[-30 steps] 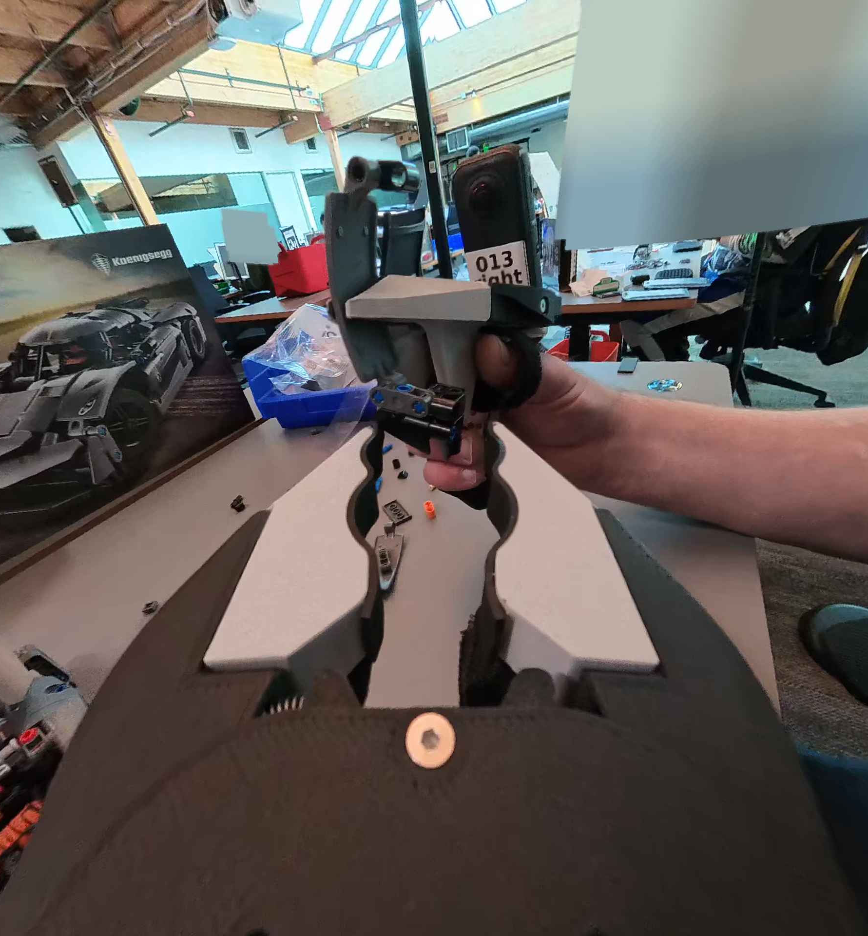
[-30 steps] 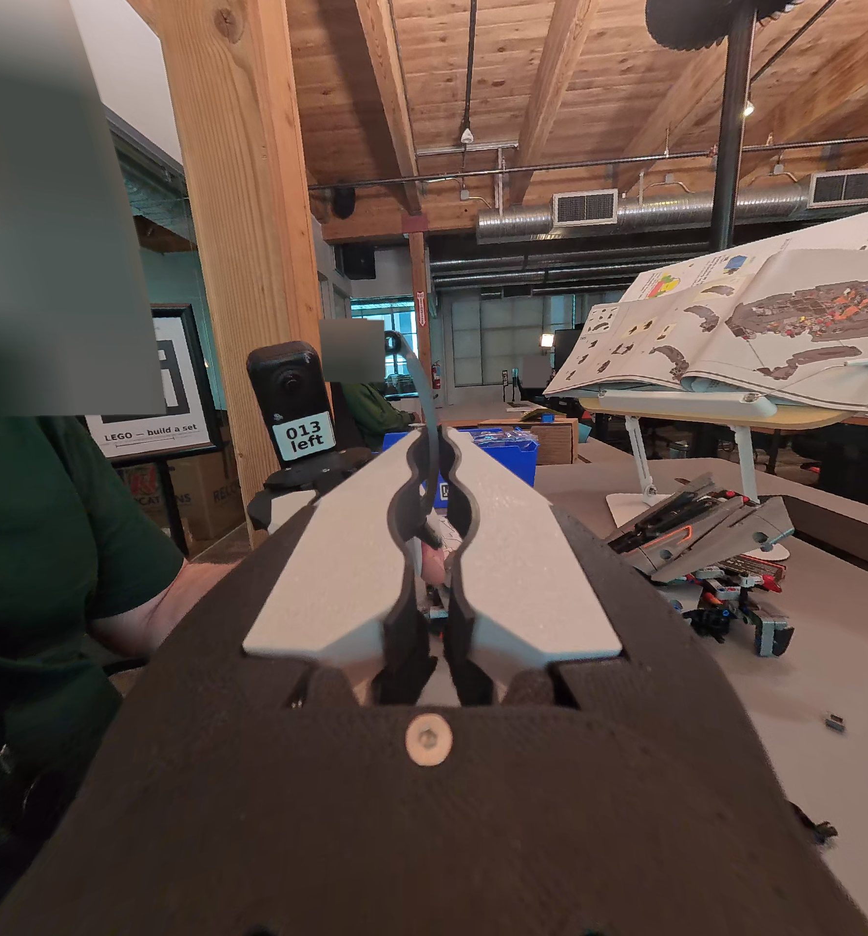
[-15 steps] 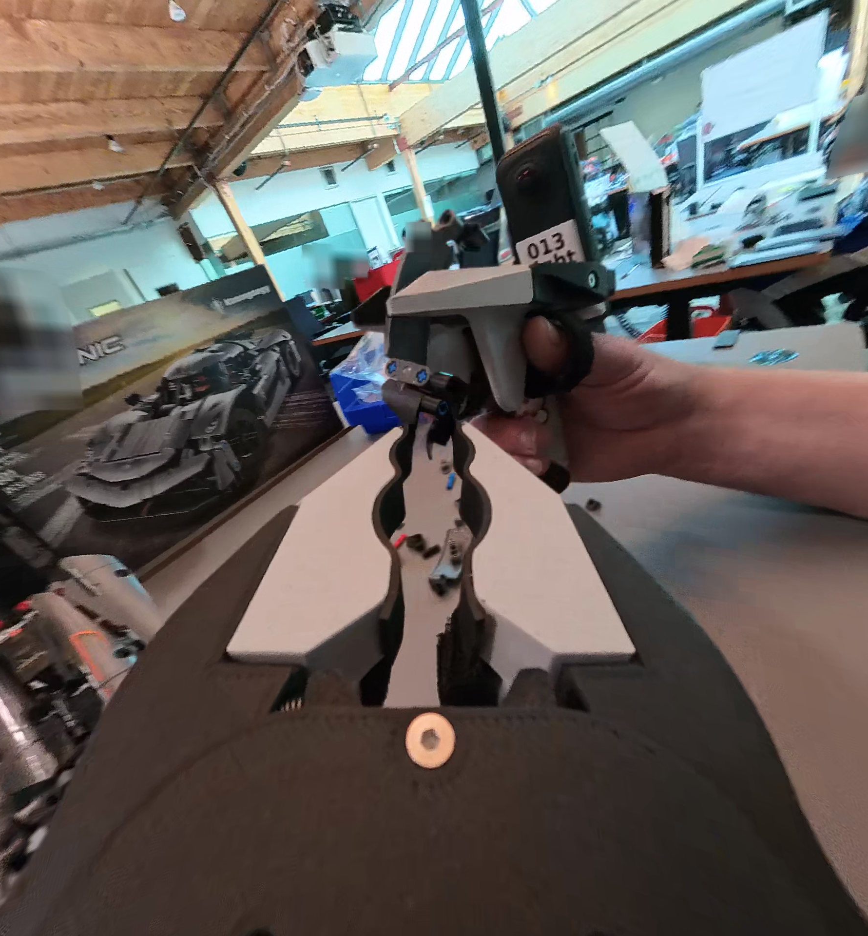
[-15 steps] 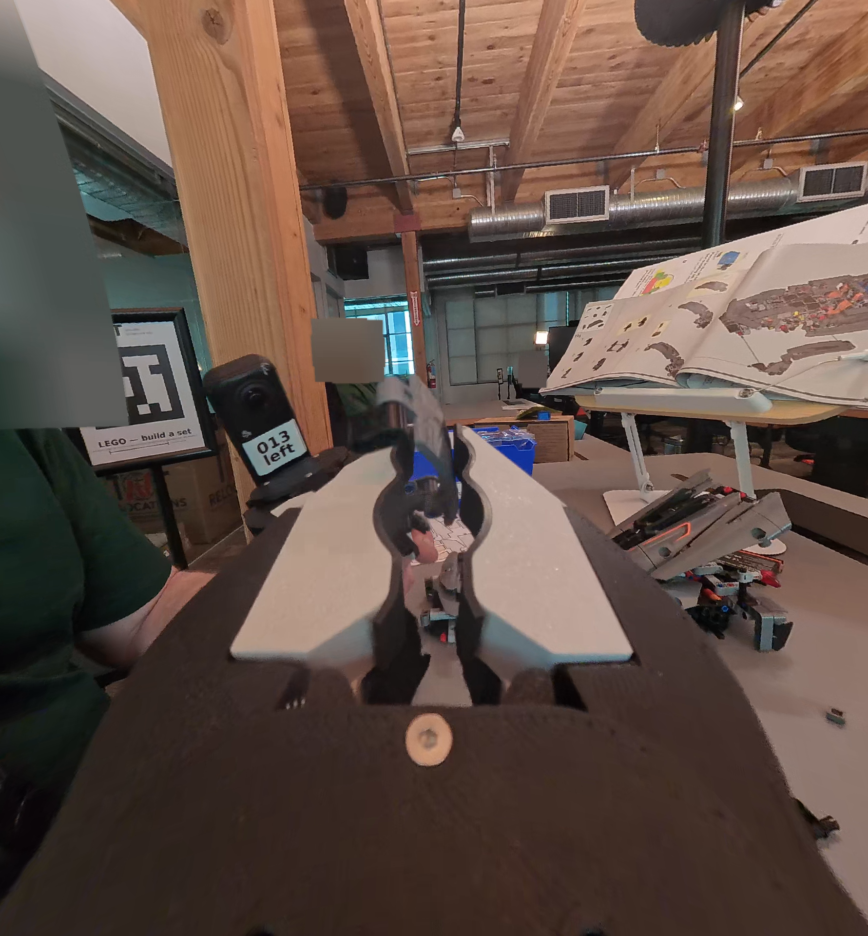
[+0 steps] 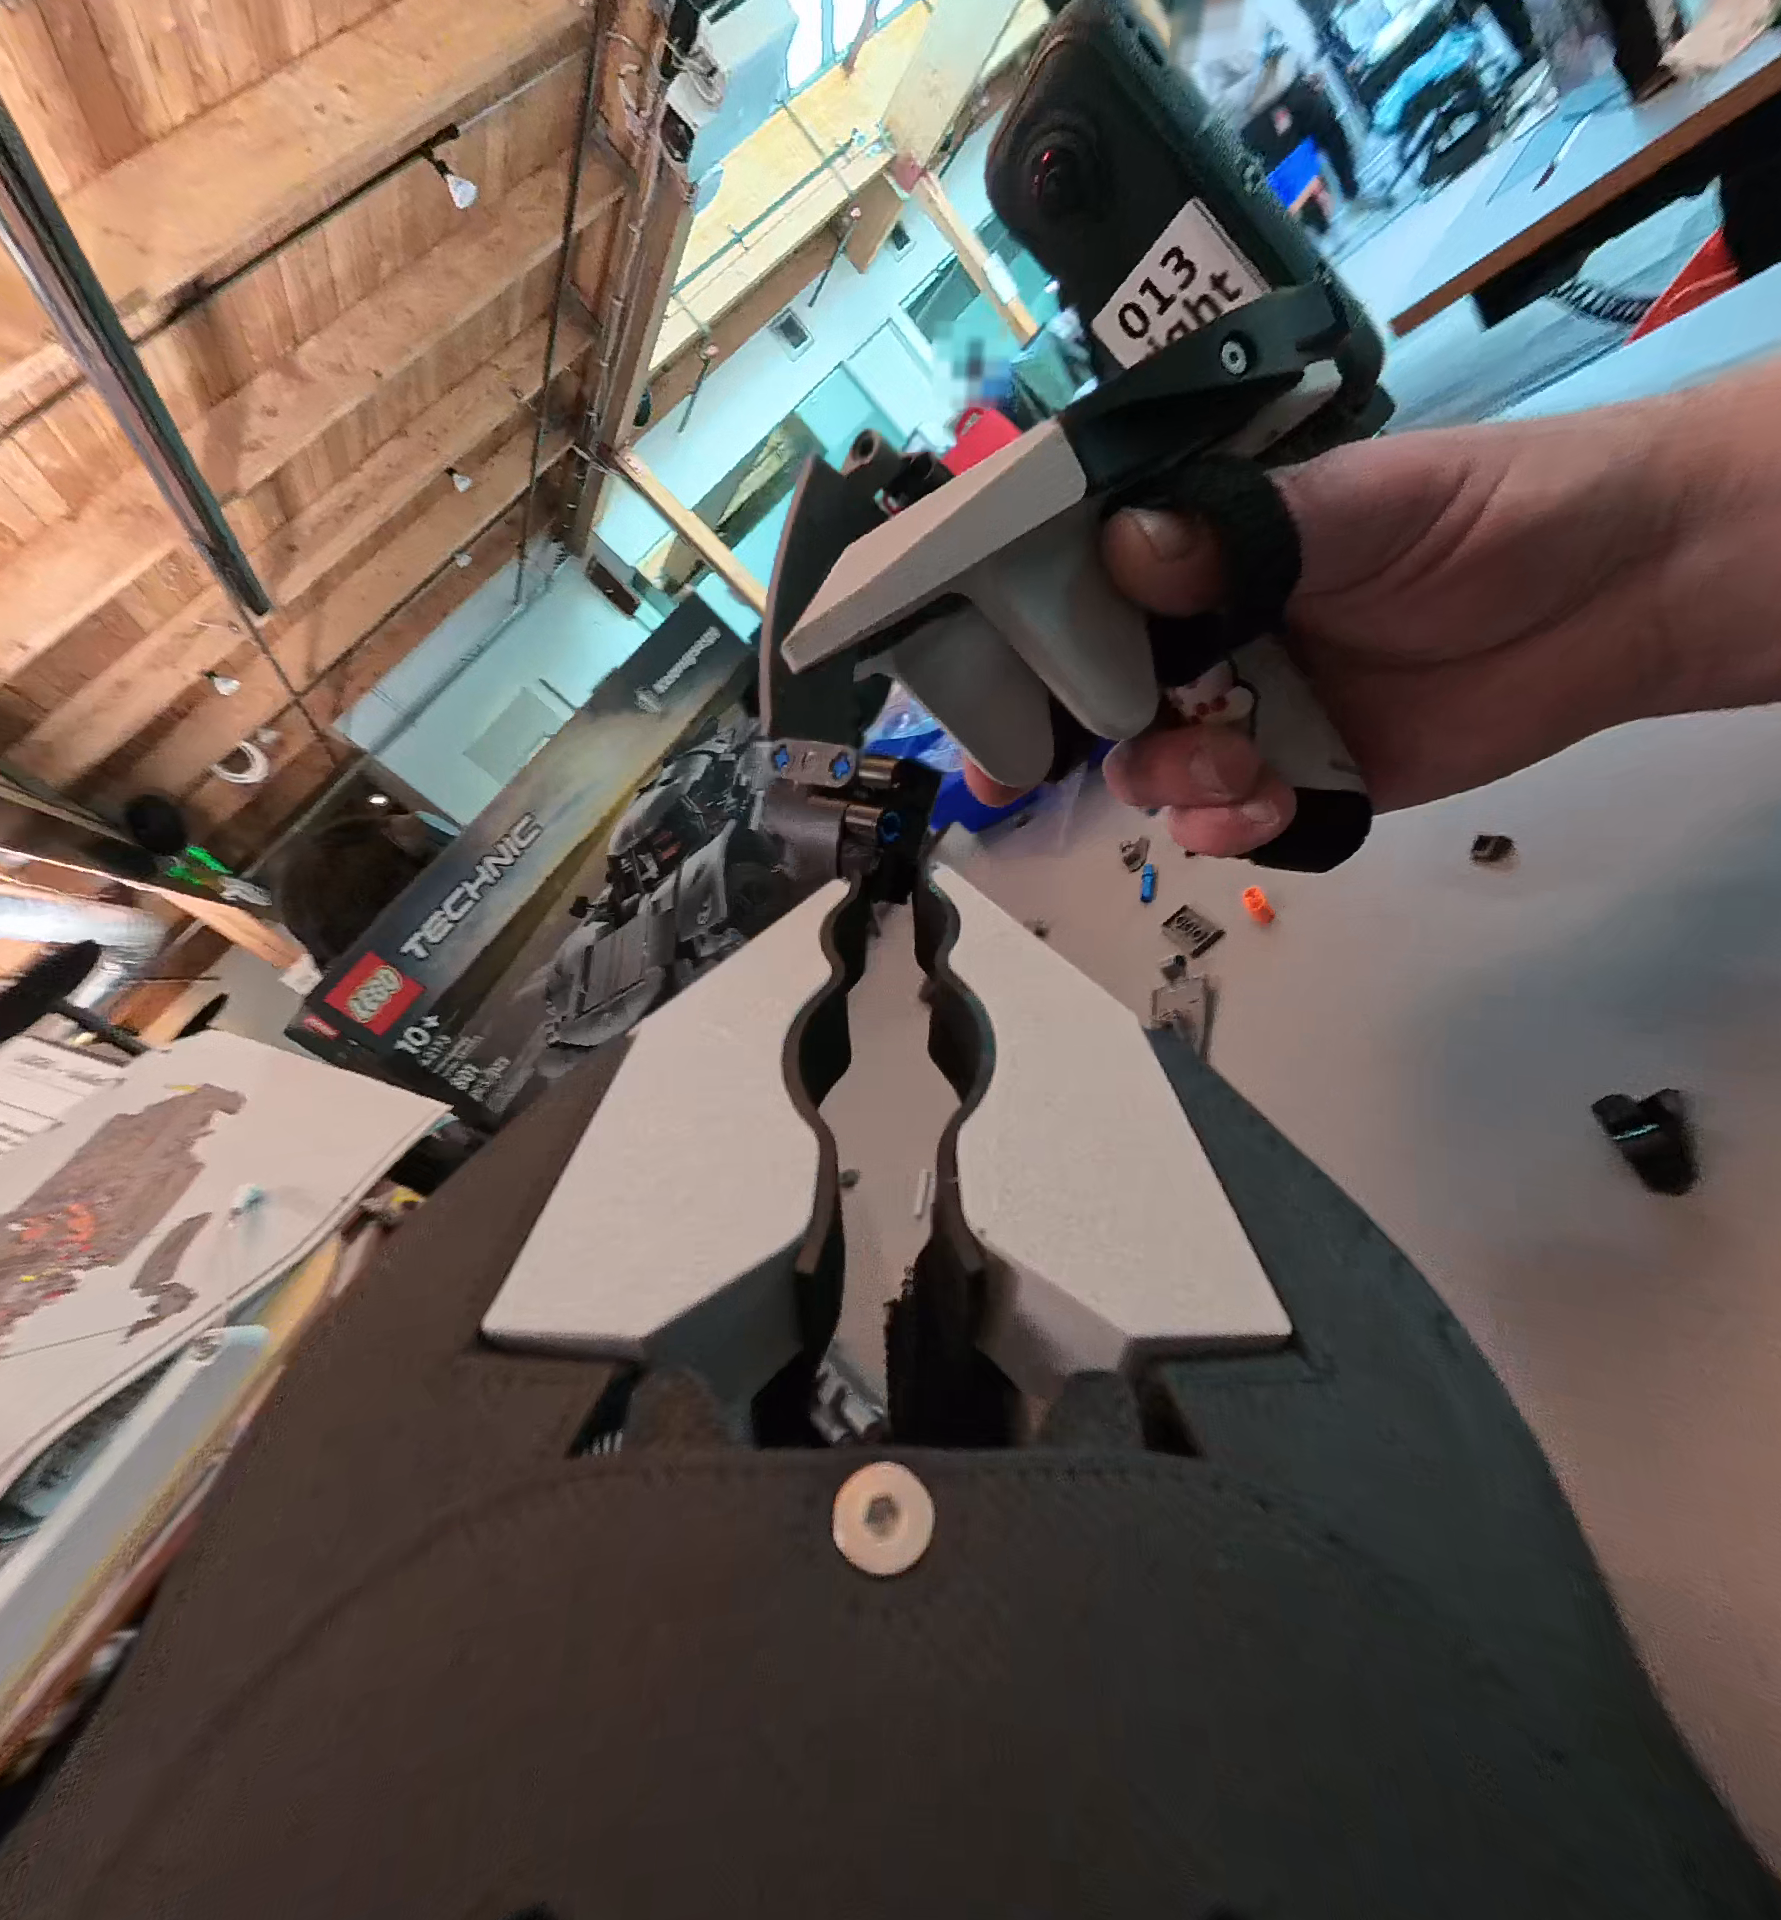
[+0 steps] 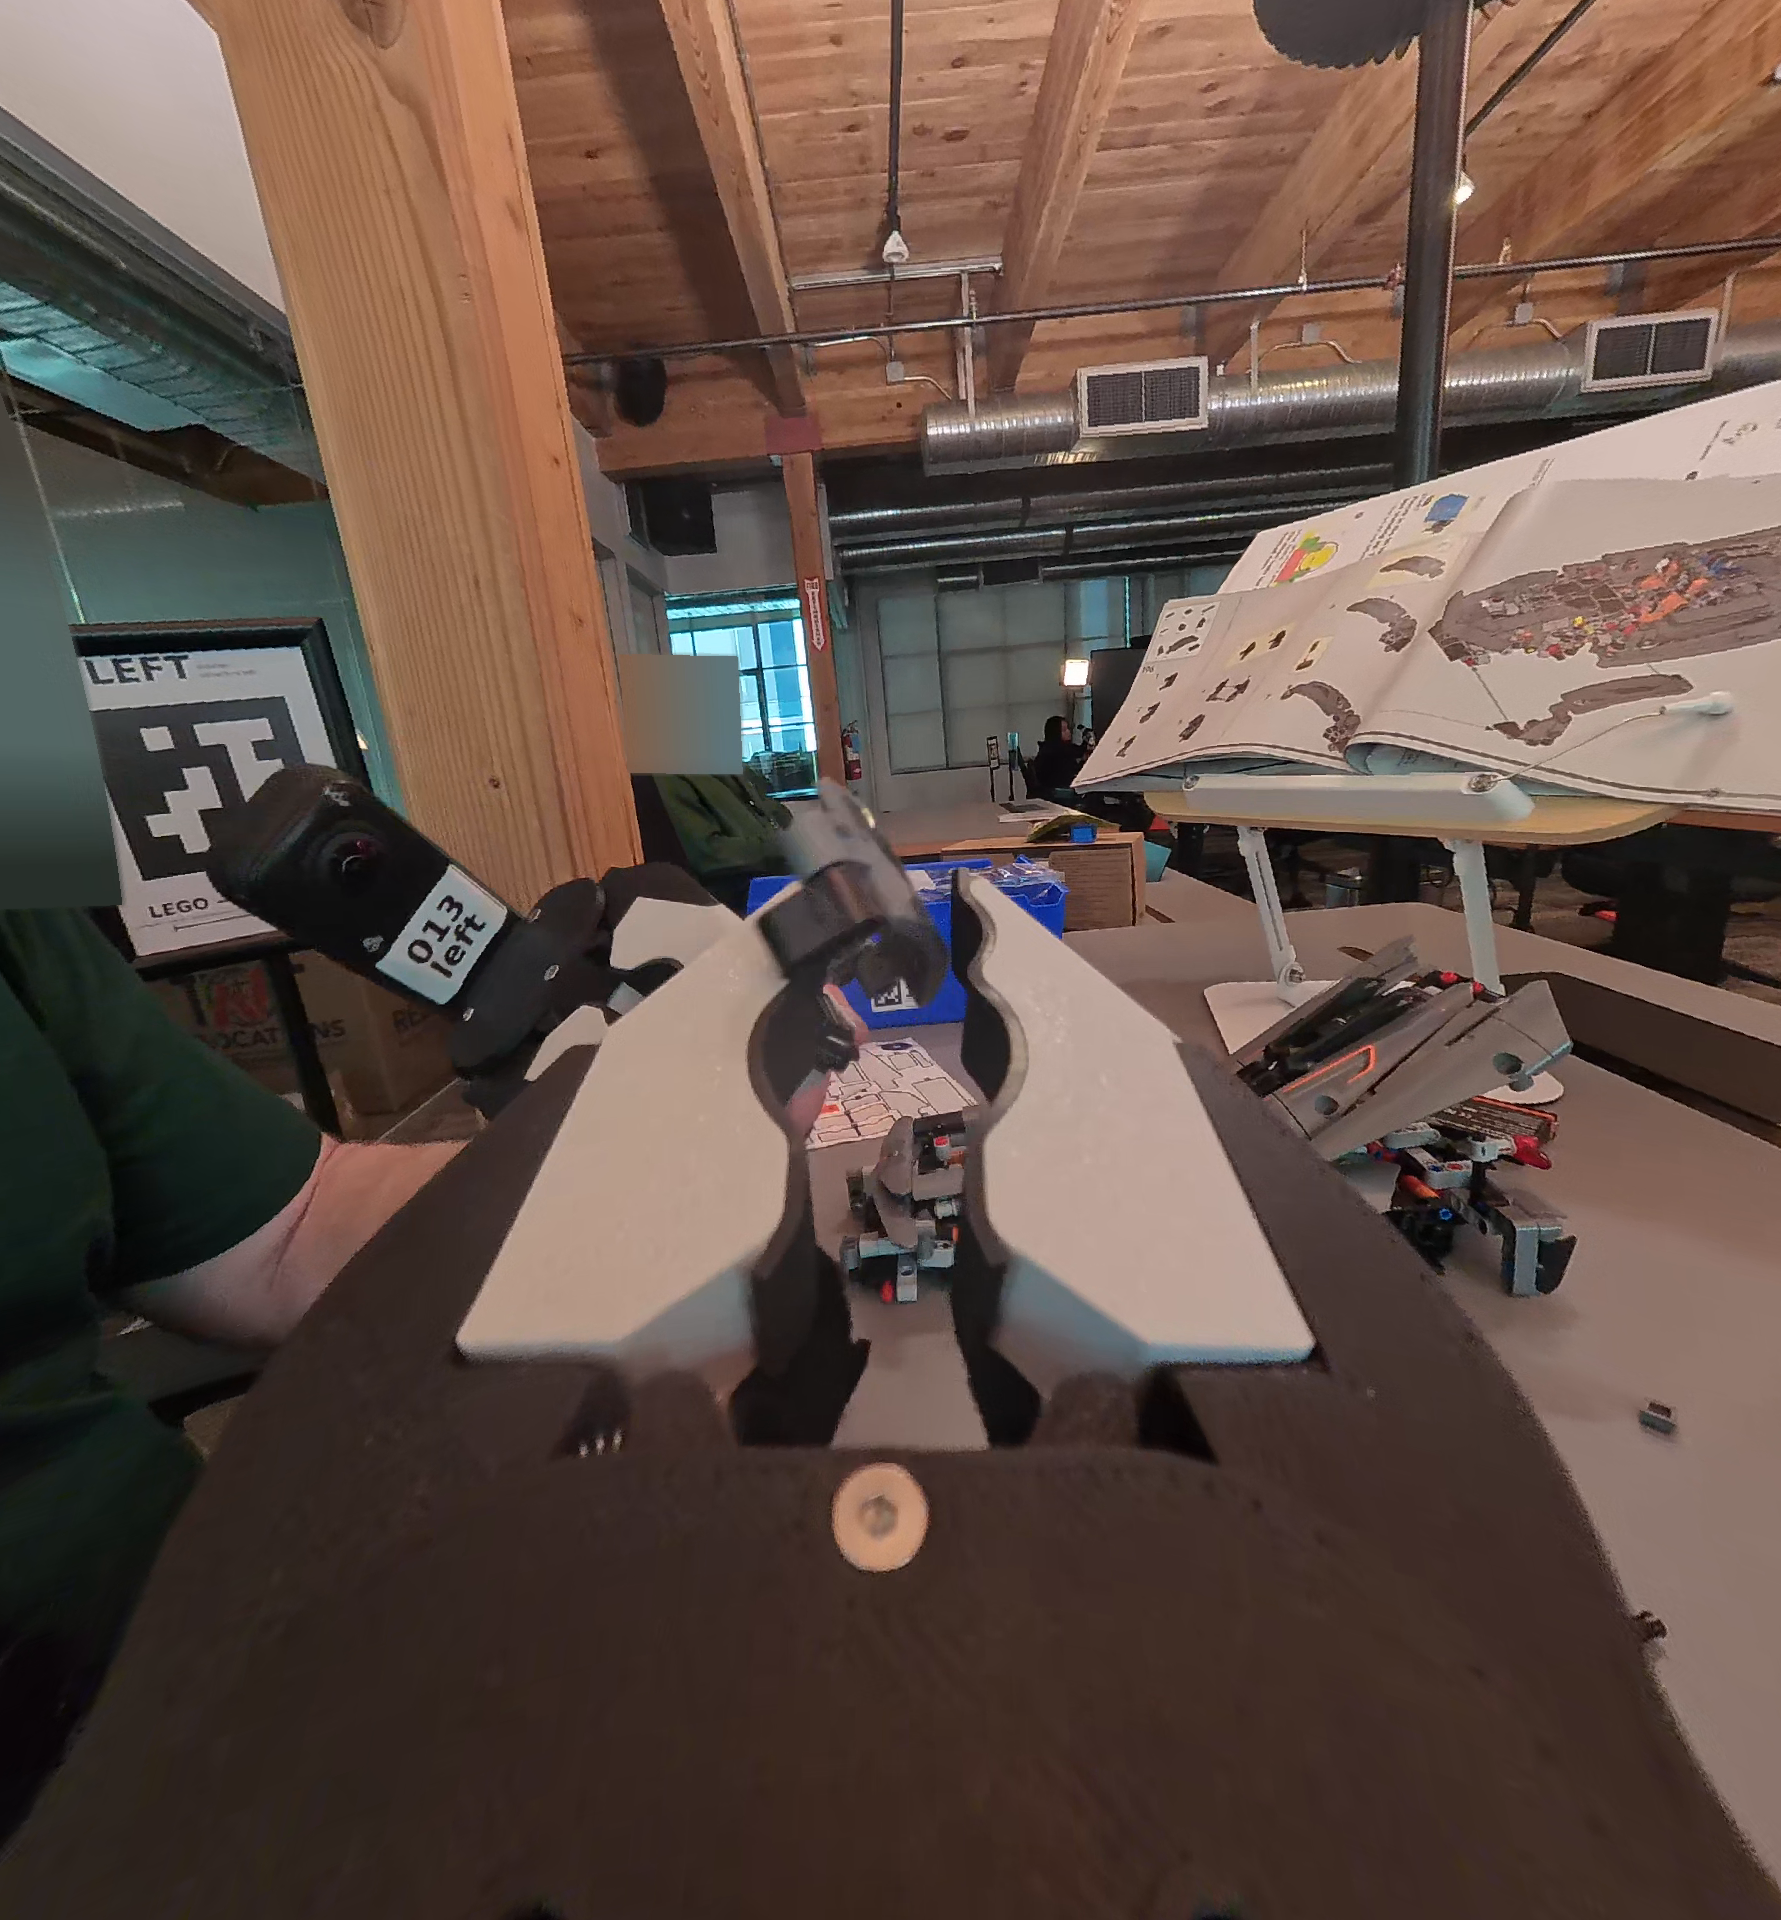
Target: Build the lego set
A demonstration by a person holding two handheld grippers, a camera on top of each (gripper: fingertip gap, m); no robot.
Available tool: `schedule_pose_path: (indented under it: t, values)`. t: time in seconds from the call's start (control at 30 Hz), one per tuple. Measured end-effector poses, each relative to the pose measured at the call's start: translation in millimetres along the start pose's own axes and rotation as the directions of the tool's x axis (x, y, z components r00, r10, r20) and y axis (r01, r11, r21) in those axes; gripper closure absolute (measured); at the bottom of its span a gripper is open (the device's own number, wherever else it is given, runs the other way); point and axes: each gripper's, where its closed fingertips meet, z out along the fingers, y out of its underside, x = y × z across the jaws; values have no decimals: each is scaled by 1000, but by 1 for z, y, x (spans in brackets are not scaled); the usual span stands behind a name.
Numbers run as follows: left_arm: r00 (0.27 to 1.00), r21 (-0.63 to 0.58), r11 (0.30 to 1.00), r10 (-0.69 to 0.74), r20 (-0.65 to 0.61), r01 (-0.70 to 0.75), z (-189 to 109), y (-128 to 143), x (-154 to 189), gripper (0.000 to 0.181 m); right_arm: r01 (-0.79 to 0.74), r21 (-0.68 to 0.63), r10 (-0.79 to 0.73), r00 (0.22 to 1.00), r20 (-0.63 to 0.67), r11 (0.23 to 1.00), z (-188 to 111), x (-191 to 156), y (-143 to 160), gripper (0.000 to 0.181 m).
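Note:
My left gripper (image 5: 888, 885) is shut on the black end of a small grey and black lego sub-assembly (image 5: 836, 808) with blue pins, held in the air above the table. My right gripper (image 5: 784, 694), held by a hand, stands just above and behind the piece. In the right wrist view my right gripper (image 6: 878, 914) is open, and the piece (image 6: 850, 899) sits by its left fingertip. A half-built grey car model (image 6: 1405, 1081) and a smaller built section (image 6: 907, 1205) rest on the table (image 6: 1696, 1299).
An open instruction booklet (image 6: 1488, 665) lies on a white stand at the right. The lego box (image 5: 512, 935) leans at the back. Loose small pieces (image 5: 1192, 927) and a black part (image 5: 1644, 1138) lie on the table. A blue bin (image 6: 782, 899) stands behind. Spacing between my two grippers at the tips: around 5 cm. From the left gripper's tips to the smaller built section (image 6: 907, 1205) is close to 15 cm. Both grippers' tips are roughly 25 cm from the half-built grey car model (image 6: 1405, 1081).
The small sub-assembly has passed from my right gripper to my left. The right jaws opened, the left jaws closed on the piece, and the left gripper rolled sideways.

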Motion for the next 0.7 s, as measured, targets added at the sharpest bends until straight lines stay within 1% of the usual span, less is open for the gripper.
schedule_pose_path:
  t: [0.17, 0.27, 0.37, 0.5, 0.63, 0.7]
  values:
    - [983, -46, 983, 177, 37, -175, 0, 2, 0, 178, 2, -1, -2, 1000, -3, 1000, 0, 0, 0, 163]
    - [970, -64, 970, 239, 45, -236, 0, 3, -2, 177, -6, -15, 6, 1000, -15, 1000, -1, 3, 2, 160]
    - [965, -56, 965, 260, 43, -258, -2, 1, -3, 177, -9, -16, 9, 1000, -12, 1000, -1, 3, 2, 160]
    - [962, -51, 963, 268, 48, -265, -8, 1, -3, 177, -45, -44, 44, 999, -21, 998, -1, 7, 7, 149]
    - [944, -75, 945, 323, 68, -318, -17, 4, -8, 177, -79, -90, 76, 997, -34, 993, 0, 11, 16, 140]
    - [925, -101, 926, 372, 82, -364, -24, 6, -14, 177, -85, -102, 82, 996, -38, 991, -2, 14, 18, 128]
